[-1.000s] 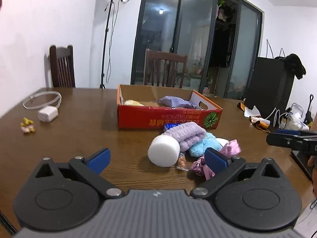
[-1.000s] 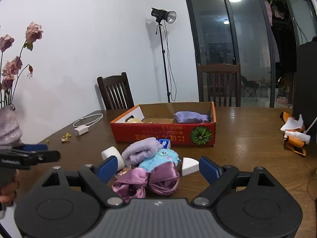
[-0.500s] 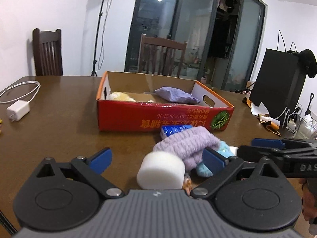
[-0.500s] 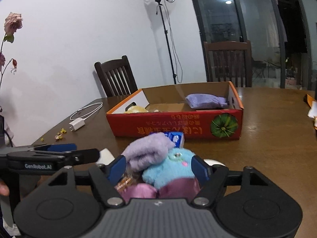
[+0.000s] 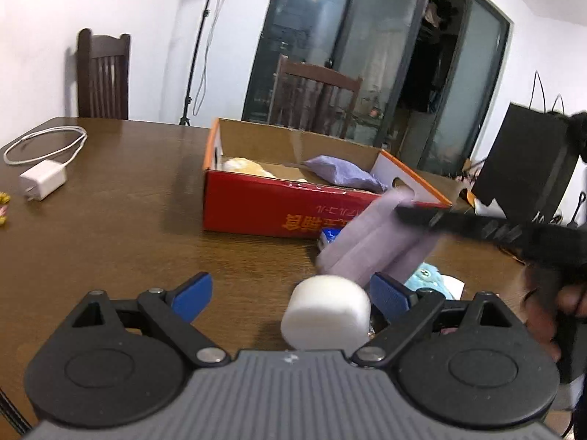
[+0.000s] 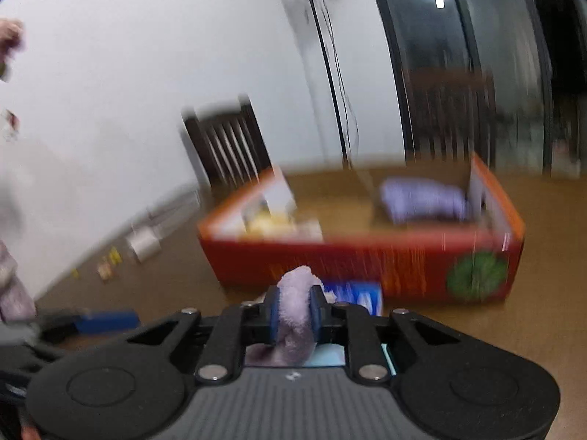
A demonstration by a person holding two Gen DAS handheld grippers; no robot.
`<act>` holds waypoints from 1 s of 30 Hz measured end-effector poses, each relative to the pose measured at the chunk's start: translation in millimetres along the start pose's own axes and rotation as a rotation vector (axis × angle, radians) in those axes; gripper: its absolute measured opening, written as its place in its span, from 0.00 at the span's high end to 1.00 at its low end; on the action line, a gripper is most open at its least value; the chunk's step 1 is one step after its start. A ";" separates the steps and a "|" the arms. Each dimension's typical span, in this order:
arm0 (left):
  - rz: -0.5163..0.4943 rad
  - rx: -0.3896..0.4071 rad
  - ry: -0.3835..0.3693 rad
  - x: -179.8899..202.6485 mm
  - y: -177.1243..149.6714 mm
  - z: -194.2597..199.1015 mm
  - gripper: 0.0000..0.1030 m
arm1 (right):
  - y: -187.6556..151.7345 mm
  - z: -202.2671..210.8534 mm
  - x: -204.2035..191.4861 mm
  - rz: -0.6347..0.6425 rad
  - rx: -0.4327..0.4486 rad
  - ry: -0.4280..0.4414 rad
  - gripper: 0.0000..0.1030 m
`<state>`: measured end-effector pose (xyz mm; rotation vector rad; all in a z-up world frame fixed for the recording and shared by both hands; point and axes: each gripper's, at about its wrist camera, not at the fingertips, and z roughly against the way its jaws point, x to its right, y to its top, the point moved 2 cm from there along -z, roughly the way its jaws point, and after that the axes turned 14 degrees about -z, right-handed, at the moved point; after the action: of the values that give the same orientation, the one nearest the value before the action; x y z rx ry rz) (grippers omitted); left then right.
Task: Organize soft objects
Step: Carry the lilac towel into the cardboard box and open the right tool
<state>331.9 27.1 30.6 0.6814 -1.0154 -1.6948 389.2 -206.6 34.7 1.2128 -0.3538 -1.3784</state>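
Observation:
An open red cardboard box stands on the brown table, with a purple pouch and a yellowish soft thing inside. In front of it my right gripper is closing, its pads pressing a fluffy purple cloth. In the left wrist view that cloth hangs tilted from the black fingers, off the pile. My left gripper is open, with a white foam cylinder lying between its fingers, close to the right one. A blue plush lies behind that finger.
A blue packet lies against the box front. A white charger with its cable sits at the table's far left. A black bag stands at the right. Wooden chairs stand behind the table. A person's hand holds the right gripper.
The right gripper moved in over the pile, shut on the purple cloth and pulled it up. The left gripper came forward so the foam cylinder now sits between its fingers.

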 end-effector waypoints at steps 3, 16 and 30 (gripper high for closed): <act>0.012 -0.011 -0.020 1.5 -12.8 14.8 0.07 | 6.4 37.1 -18.1 0.065 0.081 0.004 0.84; 0.067 -0.052 -0.357 48.5 -81.6 76.9 0.07 | -117.5 124.4 8.4 -0.159 -0.157 0.012 0.78; 0.130 -0.095 -0.320 54.1 -82.7 64.8 0.58 | -125.2 122.3 23.4 -0.211 -0.158 0.007 0.66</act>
<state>222.1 7.9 -8.6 0.2802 -1.1645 -1.7582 228.9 -249.5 -25.7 1.1482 -0.1111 -1.5511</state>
